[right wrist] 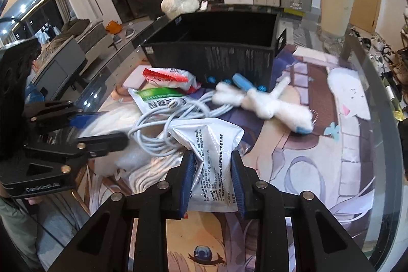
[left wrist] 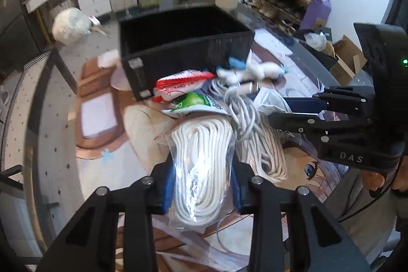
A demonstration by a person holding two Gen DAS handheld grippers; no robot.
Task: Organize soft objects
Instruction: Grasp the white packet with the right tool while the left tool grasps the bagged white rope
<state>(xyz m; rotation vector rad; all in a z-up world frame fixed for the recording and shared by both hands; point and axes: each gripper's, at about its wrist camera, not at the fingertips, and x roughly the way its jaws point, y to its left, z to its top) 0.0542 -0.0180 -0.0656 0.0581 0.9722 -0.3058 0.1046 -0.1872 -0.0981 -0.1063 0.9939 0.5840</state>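
**Inspector:** Clear plastic first: what is gripped?

**Operator:** My left gripper [left wrist: 201, 185] is clamped on the bagged white rope coil [left wrist: 201, 157]. My right gripper [right wrist: 213, 182] is clamped on the white printed pouch [right wrist: 211, 144]. Both sit above the table mat [right wrist: 318, 149].

**Inspector:** Beyond them?

**Operator:** A loose white cable [right wrist: 163, 126], red and green packets [right wrist: 165, 83], a plush toy [right wrist: 265, 103], then the black bin [right wrist: 216, 47].

**Inspector:** Step?

**Operator:** Pick-up, I judge. Next, I carry both over the bin's near wall, then release.

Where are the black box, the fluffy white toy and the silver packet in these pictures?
black box [right wrist: 229, 60]: right wrist view, on its front wall.
fluffy white toy [right wrist: 267, 103]: right wrist view, on its furry middle.
silver packet [right wrist: 211, 144]: right wrist view, on its printed face above the blue pads.
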